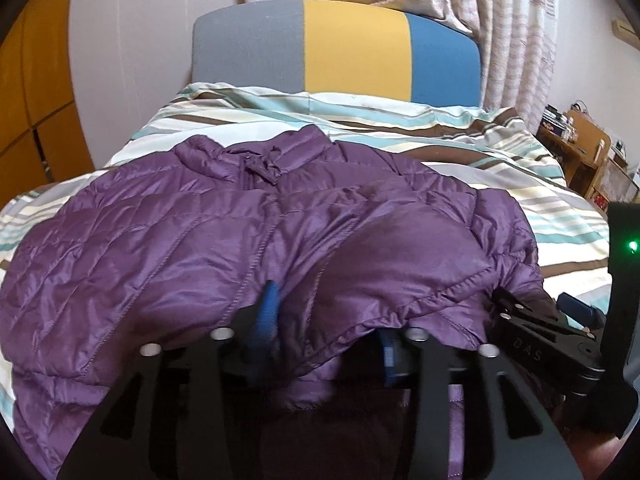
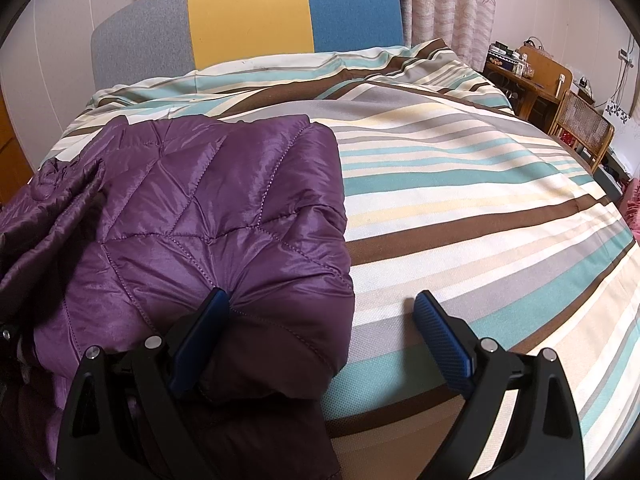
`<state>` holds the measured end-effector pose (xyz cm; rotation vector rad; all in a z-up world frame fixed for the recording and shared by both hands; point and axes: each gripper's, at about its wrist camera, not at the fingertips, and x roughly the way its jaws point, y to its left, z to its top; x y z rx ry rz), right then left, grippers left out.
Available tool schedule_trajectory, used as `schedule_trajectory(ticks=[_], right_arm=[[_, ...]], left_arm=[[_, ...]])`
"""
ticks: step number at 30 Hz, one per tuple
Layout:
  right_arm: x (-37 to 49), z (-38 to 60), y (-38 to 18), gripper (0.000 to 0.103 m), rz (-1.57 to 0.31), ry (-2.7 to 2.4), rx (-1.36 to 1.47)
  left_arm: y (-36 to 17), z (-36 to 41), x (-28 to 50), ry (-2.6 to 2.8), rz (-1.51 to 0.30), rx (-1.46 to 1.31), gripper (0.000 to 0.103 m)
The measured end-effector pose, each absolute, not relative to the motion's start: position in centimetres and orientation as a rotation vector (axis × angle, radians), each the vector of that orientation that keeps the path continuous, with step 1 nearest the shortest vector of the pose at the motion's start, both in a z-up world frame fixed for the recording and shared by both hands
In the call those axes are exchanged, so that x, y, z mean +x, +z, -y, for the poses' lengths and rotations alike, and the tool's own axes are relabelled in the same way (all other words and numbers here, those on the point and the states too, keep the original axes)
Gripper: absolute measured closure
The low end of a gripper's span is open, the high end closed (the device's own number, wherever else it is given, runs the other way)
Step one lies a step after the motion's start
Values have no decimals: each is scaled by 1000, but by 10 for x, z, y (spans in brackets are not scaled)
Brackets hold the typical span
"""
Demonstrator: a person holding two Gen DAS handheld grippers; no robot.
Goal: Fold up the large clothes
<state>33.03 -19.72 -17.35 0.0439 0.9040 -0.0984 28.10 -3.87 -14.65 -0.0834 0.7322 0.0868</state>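
A purple quilted puffer jacket (image 1: 248, 232) lies spread on the striped bedspread (image 1: 460, 148), collar toward the headboard. In the left wrist view my left gripper (image 1: 328, 334) stands at the jacket's near hem, jaws apart, with a loose fold of the hem lying between the blue pads (image 1: 267, 312). My right gripper (image 2: 326, 318) is open wide. Its left finger (image 2: 208, 320) rests on the jacket's (image 2: 208, 208) folded right edge, and its right finger (image 2: 438, 330) hovers over bare bedspread (image 2: 460, 200). The right gripper (image 1: 538, 300) also shows at the jacket's right corner in the left wrist view.
A grey, yellow and blue headboard (image 2: 248, 20) stands at the far end of the bed, with curtains (image 2: 452, 4) behind it. A wooden desk (image 2: 532, 80) and a cane chair (image 2: 580, 124) stand to the right. Wooden cupboard doors (image 1: 36, 92) are on the left.
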Motion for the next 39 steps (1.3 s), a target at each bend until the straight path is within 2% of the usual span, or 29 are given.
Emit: schedule_trajectory(ticks=[1, 4, 8, 14, 20, 22, 24, 26, 32, 39], right_arm=[[330, 197, -174, 10, -904, -99, 44], [330, 197, -174, 10, -904, -98, 46], [329, 198, -173, 9, -901, -91, 62], [316, 190, -155, 9, -822, -99, 11], [287, 144, -100, 10, -607, 130, -72], [293, 122, -91, 23, -623, 245, -57], [304, 101, -93, 42, -675, 325, -54], [319, 81, -103, 49, -746, 388, -46], [350, 76, -161, 50, -875, 312, -86], [351, 72, -170, 49, -863, 290, -109]], left_arm=[[-145, 41, 280, 85, -731, -75, 41], [-138, 43, 272, 72, -723, -82, 27], [-125, 34, 250, 54, -701, -137, 14], [-106, -10, 226, 176, -678, -146, 13], [-112, -97, 220, 425, -683, -160, 13], [-119, -123, 222, 486, -702, -195, 14], [-127, -142, 228, 514, -740, -221, 17], [-133, -149, 233, 515, -769, -227, 17], [-153, -152, 243, 487, -803, -209, 17], [-154, -153, 242, 484, -803, -219, 17]])
